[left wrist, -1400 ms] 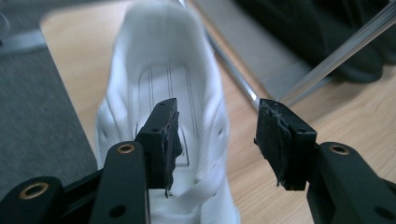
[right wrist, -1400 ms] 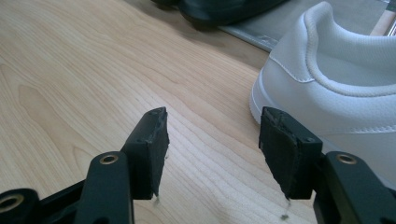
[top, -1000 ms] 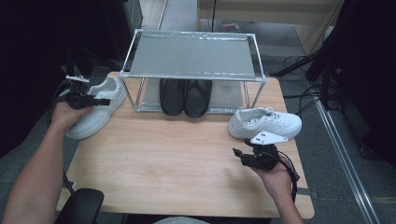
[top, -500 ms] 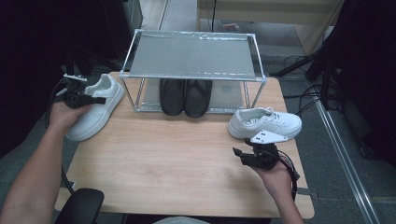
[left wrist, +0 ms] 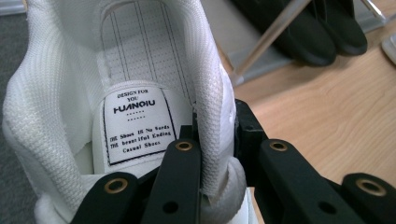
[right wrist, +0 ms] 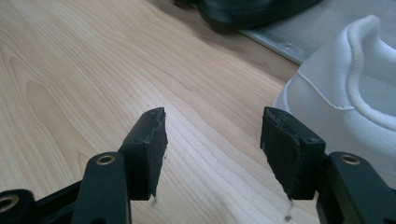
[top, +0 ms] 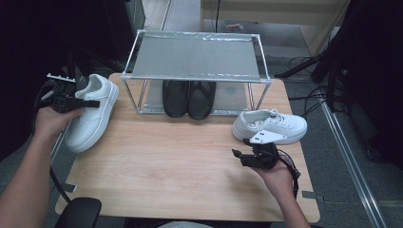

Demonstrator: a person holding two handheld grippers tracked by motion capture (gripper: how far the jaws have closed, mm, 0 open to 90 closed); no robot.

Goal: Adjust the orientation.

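A white sneaker (top: 90, 121) lies at the table's left edge, heel toward the rack. My left gripper (top: 91, 103) is shut on the right side of its collar. In the left gripper view the jaws have just been closing, and the padded collar wall (left wrist: 212, 93) is pinched between them, one jaw inside the shoe (left wrist: 140, 60) and one outside. The second white sneaker (top: 275, 124) rests on the table's right side. My right gripper (top: 237, 154) hovers just in front of it, open, with nothing between its jaws (right wrist: 212, 135); the sneaker's heel (right wrist: 355, 84) is to their right.
A metal rack (top: 197, 54) with a mesh top shelf stands at the back of the wooden table (top: 166, 161). A pair of black shoes (top: 188, 97) sits under it. A chair back (top: 78, 213) is at the near left corner.
My left hand has drawn slightly left and up with the white sneaker's heel, so the shoe has shifted a little. The right hand and its gripper have stayed put.
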